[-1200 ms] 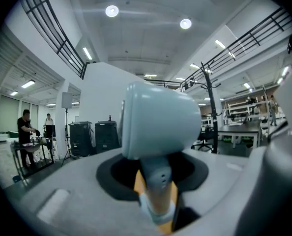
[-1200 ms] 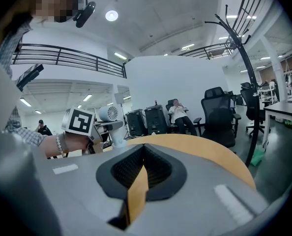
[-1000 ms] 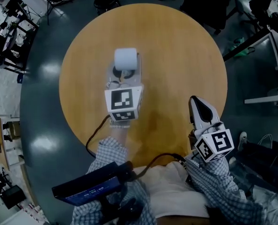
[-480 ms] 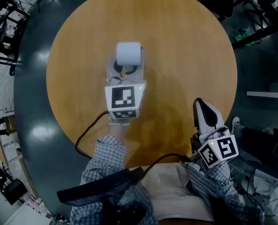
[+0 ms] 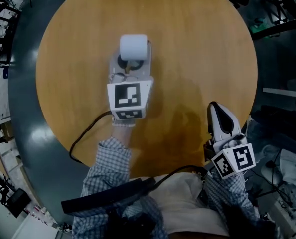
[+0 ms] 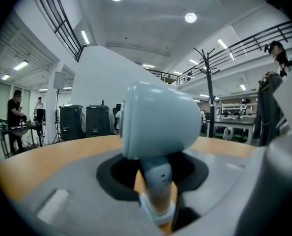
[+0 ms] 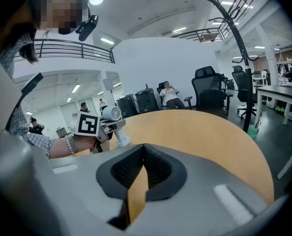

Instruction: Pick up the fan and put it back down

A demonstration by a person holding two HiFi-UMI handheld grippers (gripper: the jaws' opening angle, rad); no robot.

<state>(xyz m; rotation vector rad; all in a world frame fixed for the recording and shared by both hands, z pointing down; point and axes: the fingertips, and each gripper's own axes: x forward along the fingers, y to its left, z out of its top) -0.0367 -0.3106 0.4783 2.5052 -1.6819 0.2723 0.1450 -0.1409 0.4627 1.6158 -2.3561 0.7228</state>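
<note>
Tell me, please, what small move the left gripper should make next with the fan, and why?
Probably ease the left gripper straight down until the fan sits flat on the table, and only then open. Its jaws are clamped on the fan's handle and the fan stands upright. In the right gripper view its base looks at or just above the tabletop; I cannot tell whether it touches.

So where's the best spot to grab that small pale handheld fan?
By its slim handle, below the bulky round head. The small pale handheld fan is upright, so come in level from the side, as the left tool clamps it now: the narrow handle fits between the jaws; the head looks too wide and rounded.
</note>
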